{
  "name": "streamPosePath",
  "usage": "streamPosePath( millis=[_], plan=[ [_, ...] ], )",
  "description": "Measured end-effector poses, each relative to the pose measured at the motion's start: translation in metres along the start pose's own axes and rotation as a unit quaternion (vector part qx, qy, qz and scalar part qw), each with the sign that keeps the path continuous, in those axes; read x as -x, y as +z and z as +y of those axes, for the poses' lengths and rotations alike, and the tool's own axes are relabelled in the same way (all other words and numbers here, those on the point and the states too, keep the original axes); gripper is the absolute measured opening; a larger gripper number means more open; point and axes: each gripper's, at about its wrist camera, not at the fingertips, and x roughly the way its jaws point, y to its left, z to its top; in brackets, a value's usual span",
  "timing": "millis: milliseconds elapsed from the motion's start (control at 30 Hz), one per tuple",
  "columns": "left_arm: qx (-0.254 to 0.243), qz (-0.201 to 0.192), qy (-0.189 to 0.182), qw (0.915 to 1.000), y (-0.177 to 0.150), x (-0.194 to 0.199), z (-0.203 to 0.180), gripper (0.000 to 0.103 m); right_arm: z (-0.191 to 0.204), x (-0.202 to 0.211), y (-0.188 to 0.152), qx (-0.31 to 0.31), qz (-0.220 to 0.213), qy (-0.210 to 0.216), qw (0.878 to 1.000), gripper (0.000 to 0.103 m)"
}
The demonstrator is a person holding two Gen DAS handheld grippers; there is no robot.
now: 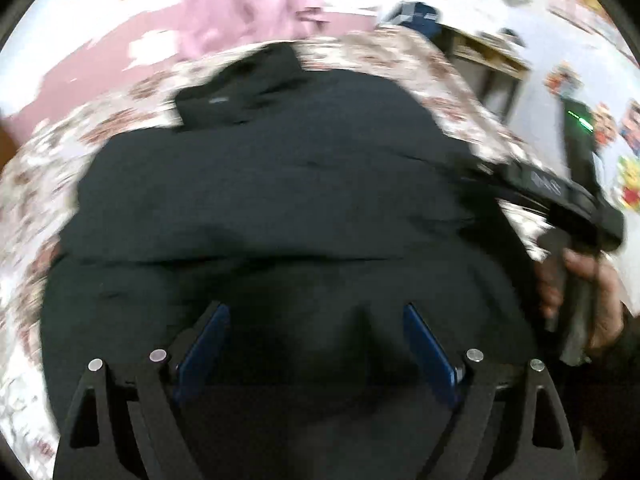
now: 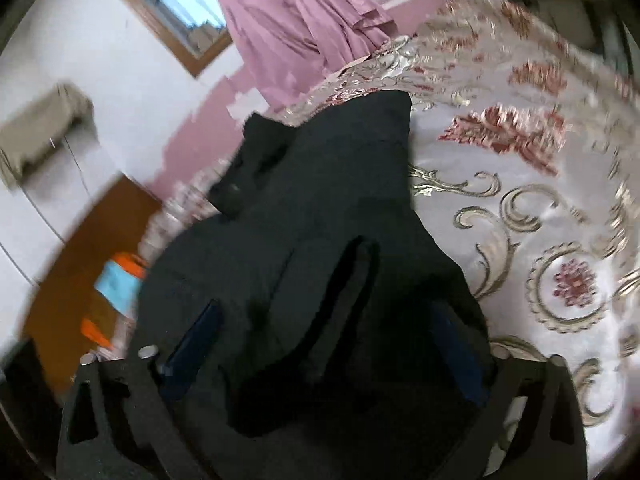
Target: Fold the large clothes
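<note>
My left claw (image 1: 316, 344) stands wide, its blue pads well apart with the black coat (image 1: 260, 184) between and beneath them; I cannot tell whether the cloth is merely under the pads or touching them. My right claw (image 2: 324, 344) also stands wide, and a thick bunch of coat fills the gap between its pads, one pad half buried in the cloth, so nothing is pinched there as far as I can see.

The coat lies spread on the bed (image 1: 420, 64), over its flowered cover, collar end at the far side and the near part humped up toward me.

What worries me: both views are smeared, so I judge that I am moving fast. With the pads wide, the bulky cloth could slide out before I close, or I could close on several layers at once and drag the whole coat across the slippery cover instead of turning one flap. Uneven pulls from the two sides would skew the fold.

Count: one coat, one bed, two claws, one pink curtain (image 2: 296, 28) behind.
</note>
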Motion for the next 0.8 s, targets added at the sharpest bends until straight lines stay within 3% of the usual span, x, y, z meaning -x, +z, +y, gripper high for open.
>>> streamPosePath(
  millis=[133,200,267,333,467,667,800],
  plan=[
    [0.049,-0.017,0.053,0.9972,0.0,0.012,0.045,0.088,0.011,0.013,-0.003,0.014,-0.023,-0.018,0.999,0.046],
    [0.08,-0.028,0.089,0.9924,0.002,0.014,0.066,0.088,0.01,0.02,-0.003,0.019,-0.05,-0.029,0.998,0.018],
    [0.101,-0.037,0.135,0.985,0.011,0.01,0.083,0.088,0.006,0.034,0.0,0.016,-0.085,-0.001,0.996,0.004],
    [0.109,-0.041,0.177,0.9773,0.022,0.003,0.099,0.088,0.011,0.047,0.004,0.032,-0.114,0.007,0.993,0.004],
    [0.098,-0.056,0.211,0.9711,0.049,-0.012,0.114,0.088,0.023,0.067,0.012,0.095,-0.171,-0.037,0.98,0.003],
    [0.095,-0.053,0.186,0.9765,0.07,-0.046,0.114,0.088,0.01,0.045,0.025,0.088,-0.126,-0.075,0.985,0.003],
    [0.099,-0.019,0.176,0.9793,0.071,-0.081,0.114,0.088,0.003,0.032,0.027,0.077,-0.107,-0.085,0.988,0.004]
  ],
)
